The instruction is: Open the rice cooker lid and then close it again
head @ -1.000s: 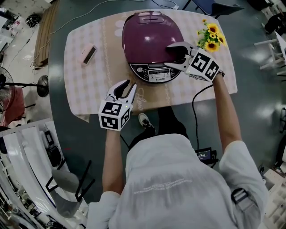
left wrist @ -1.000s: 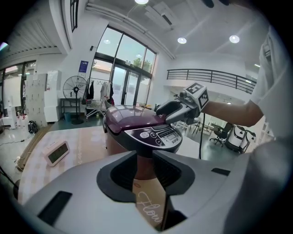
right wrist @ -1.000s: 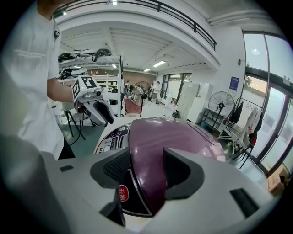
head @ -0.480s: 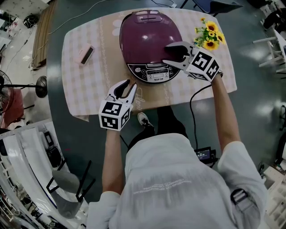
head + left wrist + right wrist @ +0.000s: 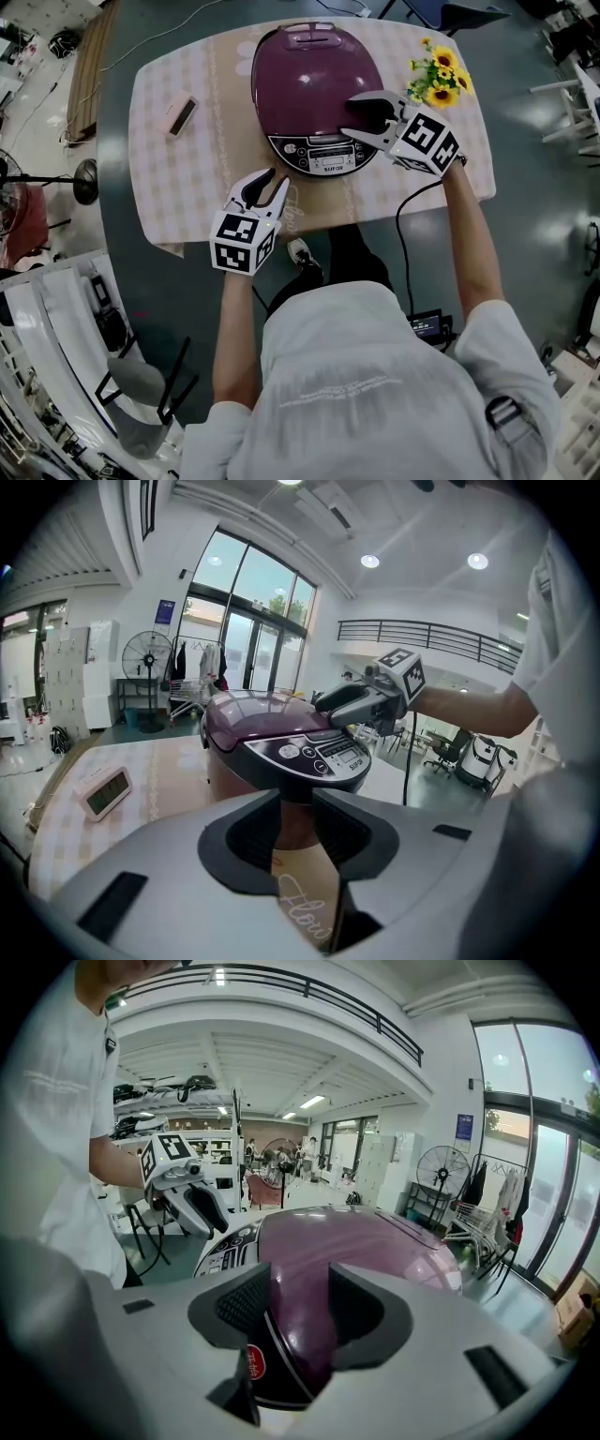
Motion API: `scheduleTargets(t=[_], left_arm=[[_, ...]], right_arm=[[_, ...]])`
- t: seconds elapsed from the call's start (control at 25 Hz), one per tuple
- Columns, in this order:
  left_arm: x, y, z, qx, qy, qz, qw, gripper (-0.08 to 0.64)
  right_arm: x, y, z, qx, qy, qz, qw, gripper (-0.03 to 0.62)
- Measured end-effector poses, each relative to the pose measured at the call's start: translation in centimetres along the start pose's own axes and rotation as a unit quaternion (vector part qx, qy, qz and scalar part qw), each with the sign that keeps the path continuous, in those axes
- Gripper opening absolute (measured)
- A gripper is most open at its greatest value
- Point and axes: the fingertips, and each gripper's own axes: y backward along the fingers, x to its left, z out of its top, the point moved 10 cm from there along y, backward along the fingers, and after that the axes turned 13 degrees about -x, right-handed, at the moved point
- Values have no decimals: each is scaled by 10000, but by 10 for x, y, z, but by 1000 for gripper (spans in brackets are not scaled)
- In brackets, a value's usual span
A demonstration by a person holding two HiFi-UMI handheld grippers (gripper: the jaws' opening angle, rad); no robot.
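The rice cooker [image 5: 314, 70] stands on the table with its purple lid down and its control panel [image 5: 323, 150] facing me. My right gripper [image 5: 352, 114] hovers over the lid's front right part, jaws apart; in the right gripper view [image 5: 300, 1321] the lid [image 5: 375, 1241] shows through the gap and the pads do not press on it. My left gripper [image 5: 274, 178] is open over the table's front edge, short of the cooker, nothing between its jaws. The left gripper view [image 5: 298, 827] looks at the cooker [image 5: 272, 724] and the right gripper [image 5: 323, 703] on its lid.
A small pink clock [image 5: 183, 114] lies on the checked table [image 5: 187, 178] to the cooker's left. Sunflowers [image 5: 439, 75] stand close behind the right gripper. A black cable [image 5: 405, 225] hangs off the table's front right. A standing fan [image 5: 89, 178] is on the floor at left.
The right gripper's jaws have narrowed a little and it has rolled slightly over the lid. The left gripper has stayed where it was.
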Motion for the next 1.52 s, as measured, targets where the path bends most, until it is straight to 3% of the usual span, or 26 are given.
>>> scheduleTargets(t=[1.0,1.32,1.52], left_arm=[[1,-5,-8,-98,196,57,9997,110],[3,-3,-8,-109,262,159,9995,110],[2,-2,3,-111,74,145,9998,110]], right_arm=[[2,-11,14,861,-74,-98,9962,207],[2,-11,14,801,-133,-147,9966,209],[9,-3,3,169,-80,-392,9991,207]])
